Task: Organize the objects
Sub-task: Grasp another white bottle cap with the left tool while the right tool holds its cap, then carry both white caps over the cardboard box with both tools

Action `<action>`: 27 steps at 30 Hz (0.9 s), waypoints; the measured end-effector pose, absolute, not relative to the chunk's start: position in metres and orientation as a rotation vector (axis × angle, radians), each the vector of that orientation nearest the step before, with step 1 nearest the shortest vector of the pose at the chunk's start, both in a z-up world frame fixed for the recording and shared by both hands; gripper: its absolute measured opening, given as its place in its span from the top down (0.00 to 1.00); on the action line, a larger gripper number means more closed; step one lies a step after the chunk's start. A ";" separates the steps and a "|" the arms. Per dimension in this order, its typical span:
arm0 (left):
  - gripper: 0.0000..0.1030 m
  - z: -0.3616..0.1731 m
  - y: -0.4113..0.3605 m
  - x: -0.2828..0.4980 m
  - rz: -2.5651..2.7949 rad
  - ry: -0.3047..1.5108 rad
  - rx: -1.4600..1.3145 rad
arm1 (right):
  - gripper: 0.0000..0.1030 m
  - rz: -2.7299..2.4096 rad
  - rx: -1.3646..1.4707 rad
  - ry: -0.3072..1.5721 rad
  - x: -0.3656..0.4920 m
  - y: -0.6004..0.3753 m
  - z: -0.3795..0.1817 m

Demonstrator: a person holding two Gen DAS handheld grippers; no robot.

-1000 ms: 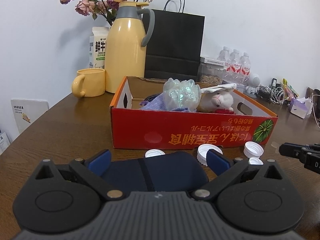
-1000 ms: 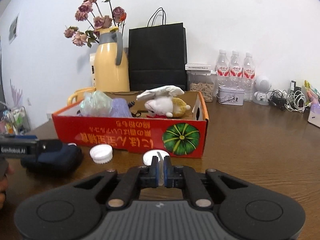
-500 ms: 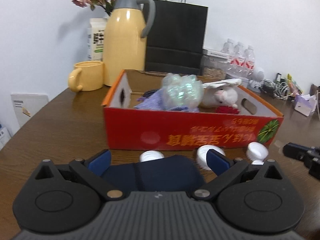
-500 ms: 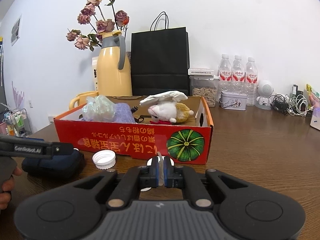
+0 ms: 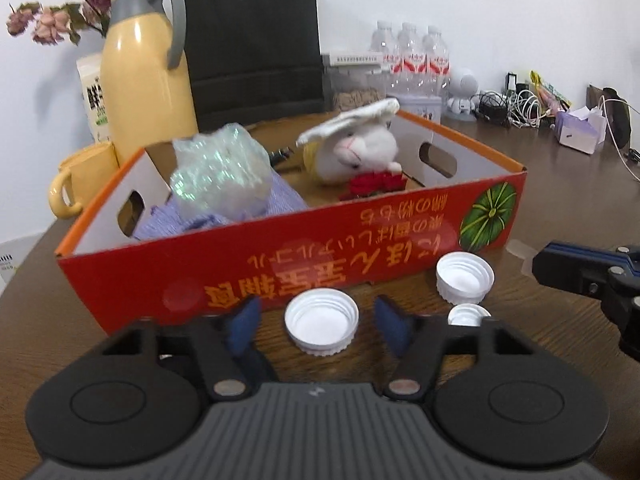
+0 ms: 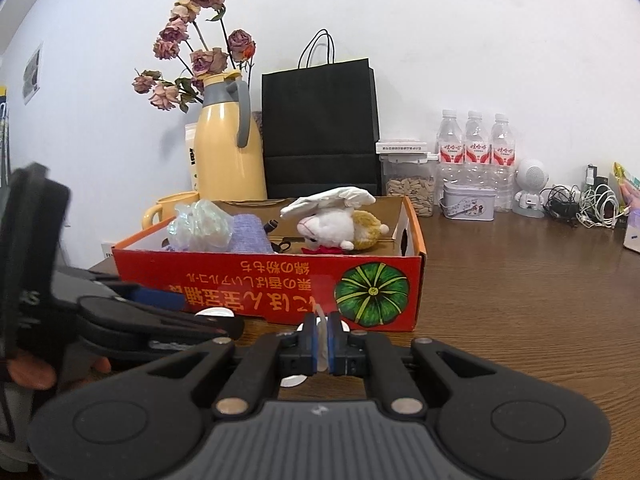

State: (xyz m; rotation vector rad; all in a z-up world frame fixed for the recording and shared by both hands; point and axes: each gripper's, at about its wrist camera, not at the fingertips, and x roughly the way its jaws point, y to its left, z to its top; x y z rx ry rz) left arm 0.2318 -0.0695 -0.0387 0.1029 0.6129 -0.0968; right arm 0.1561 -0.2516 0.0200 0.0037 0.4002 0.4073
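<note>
Left wrist view: the left gripper [image 5: 316,322] has left the dark pouch and now straddles a white cap [image 5: 321,326] just before the red box [image 5: 280,264]; jaws closing, pads not yet touching it; likely the next pick.

Right wrist view: the right gripper [image 6: 321,340] stays clenched on a thin white piece [image 6: 321,322], also before the box.

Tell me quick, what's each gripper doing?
Left gripper: closing around a white cap, not gripping yet.
Right gripper: shut on a thin white cap edge.
</note>
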 end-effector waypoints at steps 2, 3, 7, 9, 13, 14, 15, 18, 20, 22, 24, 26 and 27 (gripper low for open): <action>0.61 -0.041 -0.068 0.233 -0.104 0.625 0.092 | 0.96 0.414 0.006 0.399 0.156 -0.252 0.020; 0.61 -0.041 -0.068 0.232 -0.107 0.622 0.093 | 0.96 0.415 0.007 0.397 0.156 -0.252 0.020; 0.61 -0.039 -0.067 0.225 -0.113 0.585 0.093 | 0.96 0.415 0.008 0.390 0.154 -0.252 0.021; 0.61 -0.037 -0.066 0.222 -0.109 0.568 0.088 | 0.96 0.413 0.009 0.386 0.154 -0.252 0.021; 0.61 -0.031 -0.065 0.212 -0.103 0.532 0.076 | 0.96 0.412 0.007 0.379 0.152 -0.252 0.022; 0.61 -0.030 -0.064 0.209 -0.104 0.521 0.073 | 0.96 0.412 0.005 0.378 0.152 -0.252 0.022; 0.61 -0.029 -0.064 0.207 -0.102 0.510 0.071 | 0.96 0.412 0.003 0.377 0.152 -0.251 0.022; 0.61 -0.023 -0.063 0.199 -0.107 0.480 0.058 | 0.96 0.413 -0.001 0.373 0.151 -0.251 0.022; 0.61 -0.016 -0.061 0.195 -0.114 0.459 0.043 | 0.96 0.417 -0.002 0.365 0.150 -0.251 0.023; 0.61 -0.008 -0.058 0.192 -0.122 0.435 0.031 | 0.96 0.422 -0.010 0.360 0.149 -0.249 0.024; 0.61 0.002 -0.056 0.190 -0.129 0.407 0.026 | 0.96 0.433 0.000 0.349 0.150 -0.249 0.030; 0.61 0.013 -0.056 0.191 -0.133 0.377 0.029 | 0.96 0.440 -0.001 0.325 0.153 -0.248 0.040; 0.61 0.018 -0.055 0.194 -0.130 0.364 0.030 | 0.96 0.443 -0.003 0.311 0.154 -0.246 0.046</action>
